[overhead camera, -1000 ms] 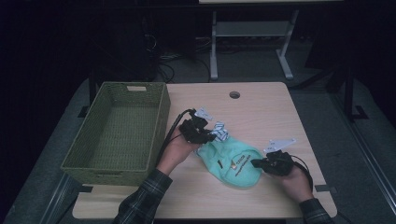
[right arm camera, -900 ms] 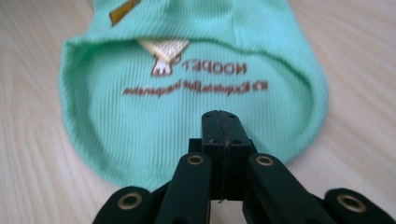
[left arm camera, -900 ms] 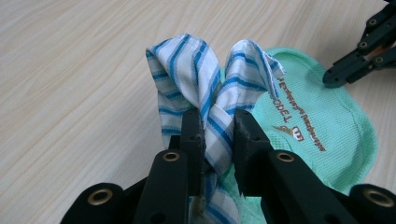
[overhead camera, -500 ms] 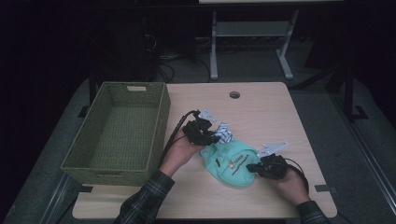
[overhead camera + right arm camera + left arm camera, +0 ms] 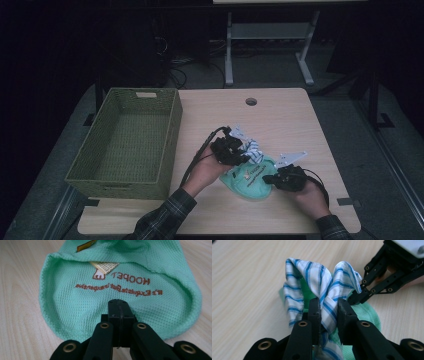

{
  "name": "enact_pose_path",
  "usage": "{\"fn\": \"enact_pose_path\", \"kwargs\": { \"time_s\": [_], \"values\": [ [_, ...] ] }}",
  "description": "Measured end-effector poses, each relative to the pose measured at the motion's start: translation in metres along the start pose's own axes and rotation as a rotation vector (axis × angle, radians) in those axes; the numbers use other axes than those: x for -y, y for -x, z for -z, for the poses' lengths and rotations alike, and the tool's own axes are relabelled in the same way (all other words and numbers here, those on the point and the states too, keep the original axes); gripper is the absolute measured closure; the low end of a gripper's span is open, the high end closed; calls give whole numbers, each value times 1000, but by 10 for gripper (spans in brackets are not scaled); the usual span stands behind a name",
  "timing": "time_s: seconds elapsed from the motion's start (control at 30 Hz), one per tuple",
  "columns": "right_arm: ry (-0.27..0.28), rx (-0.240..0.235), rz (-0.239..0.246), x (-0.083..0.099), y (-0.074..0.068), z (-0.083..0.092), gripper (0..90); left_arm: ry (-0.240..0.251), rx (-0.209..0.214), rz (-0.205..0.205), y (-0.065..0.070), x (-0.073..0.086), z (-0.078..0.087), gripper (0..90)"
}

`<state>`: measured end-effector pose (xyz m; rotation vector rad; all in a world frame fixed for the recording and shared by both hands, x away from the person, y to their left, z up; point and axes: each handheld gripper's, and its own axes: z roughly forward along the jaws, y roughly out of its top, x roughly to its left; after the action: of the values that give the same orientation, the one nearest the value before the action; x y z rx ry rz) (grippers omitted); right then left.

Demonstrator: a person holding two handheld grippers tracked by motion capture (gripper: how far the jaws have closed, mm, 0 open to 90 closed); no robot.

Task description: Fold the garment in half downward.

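A mint-green knit garment (image 5: 75,305) with brown embroidered lettering lies on the table near the front (image 5: 245,184). A blue-and-white striped cloth (image 5: 312,282) bunches up from its far end (image 5: 250,146). My left gripper (image 5: 329,307) is shut on a fold of that striped cloth, just above the green garment (image 5: 368,312); in the high view it sits at the garment's left (image 5: 241,152). My right gripper (image 5: 120,308) has its jaws shut together, tips resting on the green garment, with no fabric showing between them. It comes in from the right (image 5: 268,179) and is seen close by in the left gripper view (image 5: 354,298).
A green woven basket (image 5: 172,130) stands on the left of the wooden table (image 5: 285,117), its inside bare. A round cable hole (image 5: 251,101) lies near the far edge. A white table frame stands on the floor beyond.
My right gripper has moved left onto the green garment. My left gripper, holding the striped cloth, has shifted slightly right and toward the person.
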<state>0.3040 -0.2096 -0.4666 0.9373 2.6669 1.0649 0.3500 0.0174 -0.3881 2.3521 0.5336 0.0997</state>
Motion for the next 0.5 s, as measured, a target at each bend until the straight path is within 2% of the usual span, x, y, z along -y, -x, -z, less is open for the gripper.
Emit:
{"fn": "enact_pose_path", "kwargs": {
  "time_s": [0.1,0.23,0.3,0.37,0.5],
  "values": [
    [-2,8,6,1,1,1,898,-22,8,-16,4,0,-8,738],
    [13,23,-18,4,5,9,898,-41,24,-26,8,1,-15,717],
    [19,31,-27,6,8,12,897,-34,31,-15,9,1,-16,687],
    [21,37,-38,7,10,15,897,-33,23,-28,9,1,-15,654],
    [24,35,-37,8,12,16,897,-14,30,-15,8,1,-14,558]
  ]
}}
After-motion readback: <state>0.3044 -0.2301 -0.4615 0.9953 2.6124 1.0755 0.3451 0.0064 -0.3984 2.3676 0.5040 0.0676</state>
